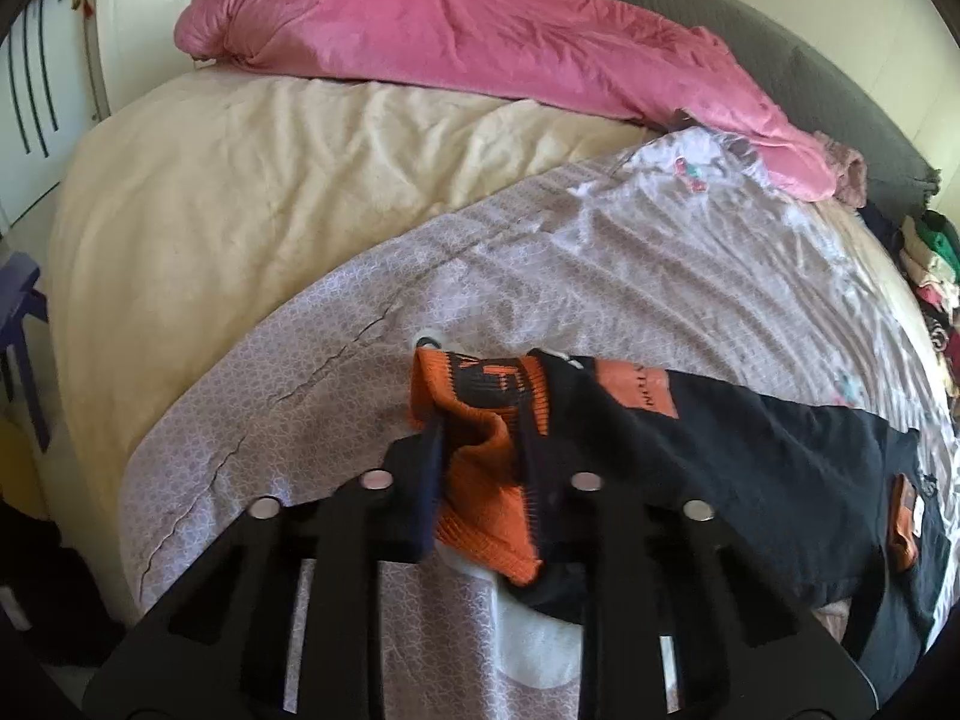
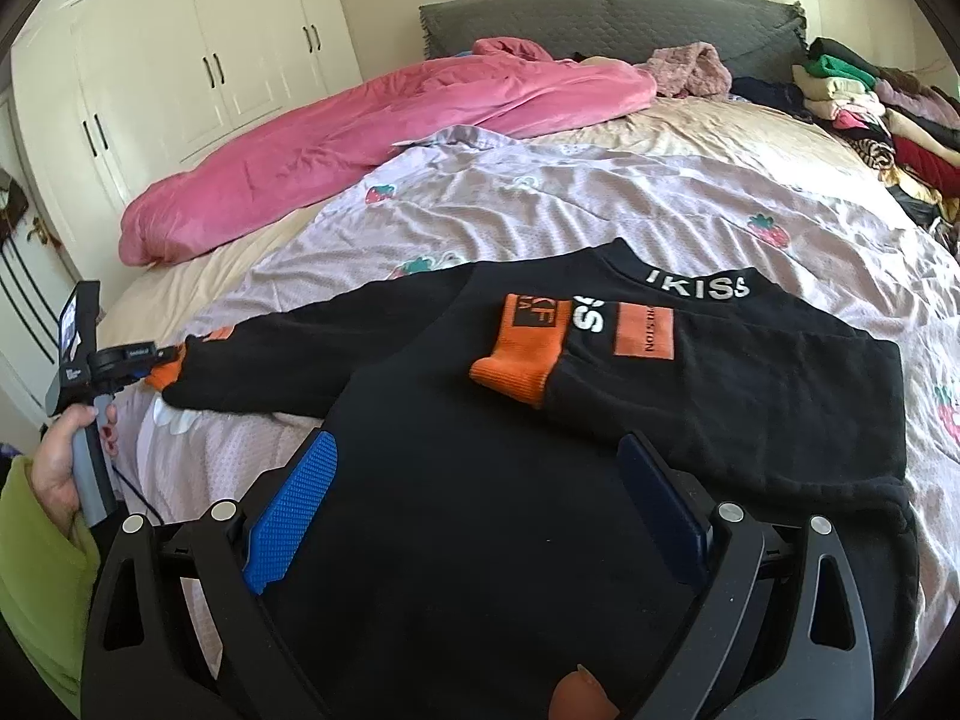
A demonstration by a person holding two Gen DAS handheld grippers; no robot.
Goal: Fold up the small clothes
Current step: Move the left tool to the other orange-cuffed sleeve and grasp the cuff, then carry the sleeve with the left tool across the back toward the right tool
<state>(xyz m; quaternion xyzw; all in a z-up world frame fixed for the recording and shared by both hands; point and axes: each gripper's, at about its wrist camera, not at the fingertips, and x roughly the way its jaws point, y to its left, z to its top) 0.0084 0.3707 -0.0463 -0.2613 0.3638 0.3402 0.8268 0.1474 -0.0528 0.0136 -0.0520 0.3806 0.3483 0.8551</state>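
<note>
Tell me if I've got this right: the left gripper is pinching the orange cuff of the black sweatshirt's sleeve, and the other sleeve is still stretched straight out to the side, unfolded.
Not quite. The left gripper does pinch the orange cuff of the black sweatshirt, but the other sleeve is already folded across the chest, as the right wrist view shows.

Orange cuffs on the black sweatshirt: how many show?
2: one cuff folded onto the chest, one cuff pinched in the left gripper. Orange patches aren't cuffs.
</note>
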